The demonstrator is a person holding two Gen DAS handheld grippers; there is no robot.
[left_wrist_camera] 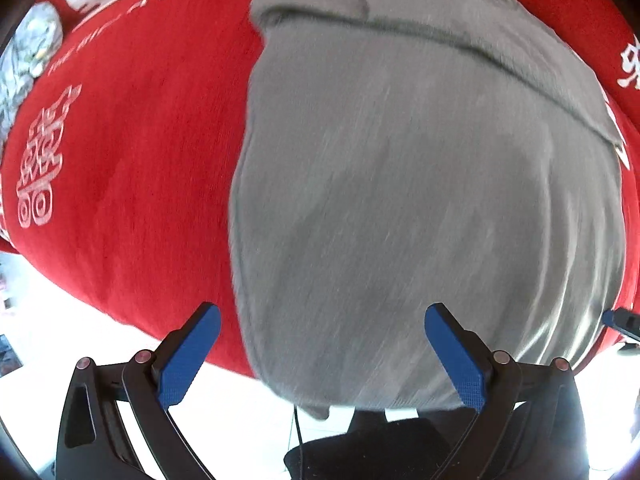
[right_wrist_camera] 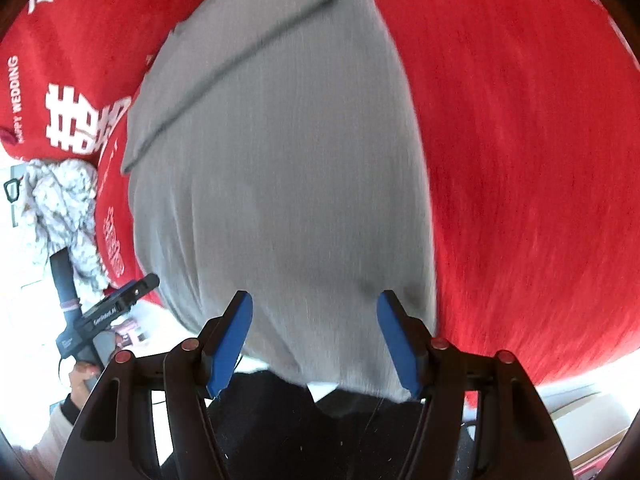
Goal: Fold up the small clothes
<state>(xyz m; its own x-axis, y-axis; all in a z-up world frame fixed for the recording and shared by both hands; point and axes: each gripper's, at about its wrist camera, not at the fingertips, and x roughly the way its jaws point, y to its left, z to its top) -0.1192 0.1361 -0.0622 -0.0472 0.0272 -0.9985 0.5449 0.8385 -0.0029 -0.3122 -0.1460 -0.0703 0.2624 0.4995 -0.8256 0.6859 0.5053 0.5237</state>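
Note:
A grey garment (left_wrist_camera: pixel 420 184) lies spread on a red cloth-covered surface (left_wrist_camera: pixel 140 160), with a folded edge across its far part and its near end hanging over the front edge. It also shows in the right wrist view (right_wrist_camera: pixel 288 168). My left gripper (left_wrist_camera: pixel 320 316) is open and empty, hovering over the garment's near left part. My right gripper (right_wrist_camera: pixel 316 304) is open and empty over the garment's near right part. The left gripper also appears at the left of the right wrist view (right_wrist_camera: pixel 108 312), held by a hand.
The red cloth (right_wrist_camera: pixel 520 160) carries white printed characters (right_wrist_camera: pixel 76 120). A crumpled white-grey patterned garment (right_wrist_camera: pixel 64 208) lies at the cloth's left edge, also seen in the left wrist view (left_wrist_camera: pixel 28 48). The bright floor lies beyond the near edge.

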